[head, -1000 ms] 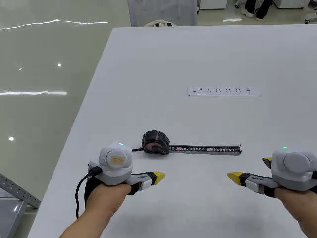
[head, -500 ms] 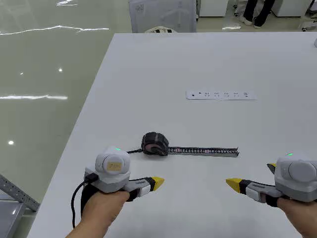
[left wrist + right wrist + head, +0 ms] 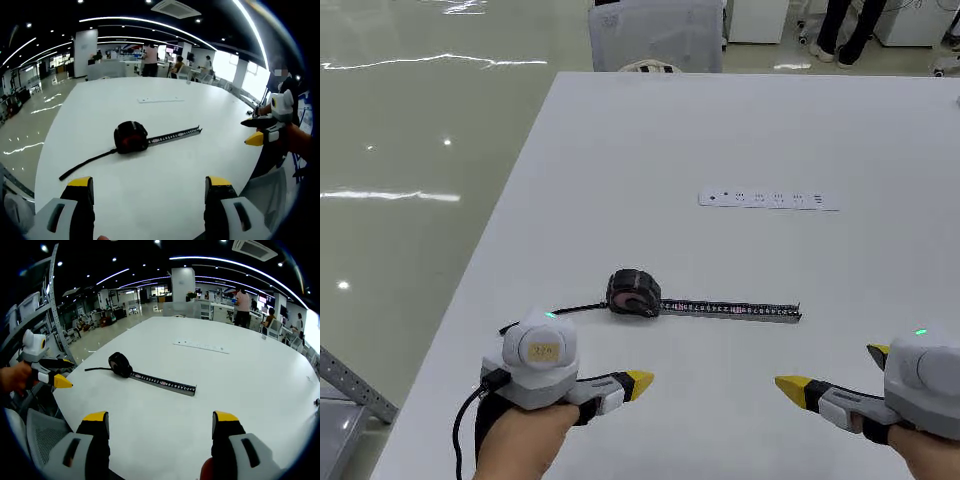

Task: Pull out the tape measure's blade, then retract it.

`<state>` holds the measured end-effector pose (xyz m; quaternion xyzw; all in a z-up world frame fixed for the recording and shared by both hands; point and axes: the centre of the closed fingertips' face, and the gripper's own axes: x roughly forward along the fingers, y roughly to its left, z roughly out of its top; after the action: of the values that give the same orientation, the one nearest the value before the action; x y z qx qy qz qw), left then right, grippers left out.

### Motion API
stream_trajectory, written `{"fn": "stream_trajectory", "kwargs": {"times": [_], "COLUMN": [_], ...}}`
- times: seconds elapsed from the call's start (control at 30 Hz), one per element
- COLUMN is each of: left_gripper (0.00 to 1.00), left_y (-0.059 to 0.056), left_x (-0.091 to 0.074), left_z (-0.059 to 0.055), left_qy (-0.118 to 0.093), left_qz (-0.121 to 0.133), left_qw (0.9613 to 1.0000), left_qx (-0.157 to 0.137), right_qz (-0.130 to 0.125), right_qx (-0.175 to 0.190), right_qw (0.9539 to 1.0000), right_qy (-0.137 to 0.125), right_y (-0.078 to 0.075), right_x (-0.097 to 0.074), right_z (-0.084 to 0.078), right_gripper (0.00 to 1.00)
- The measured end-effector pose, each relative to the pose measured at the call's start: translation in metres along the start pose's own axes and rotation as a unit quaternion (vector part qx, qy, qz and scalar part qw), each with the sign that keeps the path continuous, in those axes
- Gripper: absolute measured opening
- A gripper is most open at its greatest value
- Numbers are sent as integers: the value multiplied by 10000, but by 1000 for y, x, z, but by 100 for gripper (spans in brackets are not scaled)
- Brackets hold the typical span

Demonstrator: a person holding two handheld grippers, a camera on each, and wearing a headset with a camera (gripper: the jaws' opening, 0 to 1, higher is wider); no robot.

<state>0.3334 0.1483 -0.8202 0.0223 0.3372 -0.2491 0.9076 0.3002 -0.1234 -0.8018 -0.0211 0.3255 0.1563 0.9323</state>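
Fingers (image 3: 80, 183) stood wide on both grippers, holding nothing.
Left gripper (image 3: 149, 184) hovered over the surface (image 3: 720, 130); ahead lay the tape measure (image 3: 633, 292), blade (image 3: 730, 310) pulled out rightward; right gripper (image 3: 162, 416) hovered well apart.

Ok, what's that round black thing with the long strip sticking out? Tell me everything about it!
It is a tape measure with a round dark case, black with some red. Its blade, dark with pale marks, is pulled out and lies flat on the white table. A thin black strap trails from the other side. Only the table touches it; the left gripper and right gripper are open, apart from it.
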Motion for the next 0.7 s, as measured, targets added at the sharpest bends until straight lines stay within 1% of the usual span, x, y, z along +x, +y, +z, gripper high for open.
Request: {"fn": "stream_trajectory", "kwargs": {"times": [0.13,0.23,0.37,0.43,0.53,0.7], "left_gripper": [90,92,95,96,98,100], "left_y": [0,1,2,3,4,6], "left_x": [-5,-9,-15,-17,-22,-29], "left_z": [-4,-6,-7,-10,-10,-9], "left_qy": [15,26,18,89,96,85], "left_qz": [34,67,113,171,234,346], "left_qw": [10000,10000,9999,9998,9996,9992], "left_qx": [-29,-60,-99,-94,-155,-179], "right_qz": [-54,-49,-50,-60,-50,-36], "right_qx": [65,87,113,148,194,185], "right_qw": [10000,9999,9999,9999,9998,9998], "right_qy": [16,22,7,9,5,10], "right_y": [2,4,5,6,7,10], "right_x": [-5,-8,-12,-15,-18,-23], "right_z": [-2,-3,-3,-2,-3,-4], "right_gripper": [89,90,91,91,91,91]}}
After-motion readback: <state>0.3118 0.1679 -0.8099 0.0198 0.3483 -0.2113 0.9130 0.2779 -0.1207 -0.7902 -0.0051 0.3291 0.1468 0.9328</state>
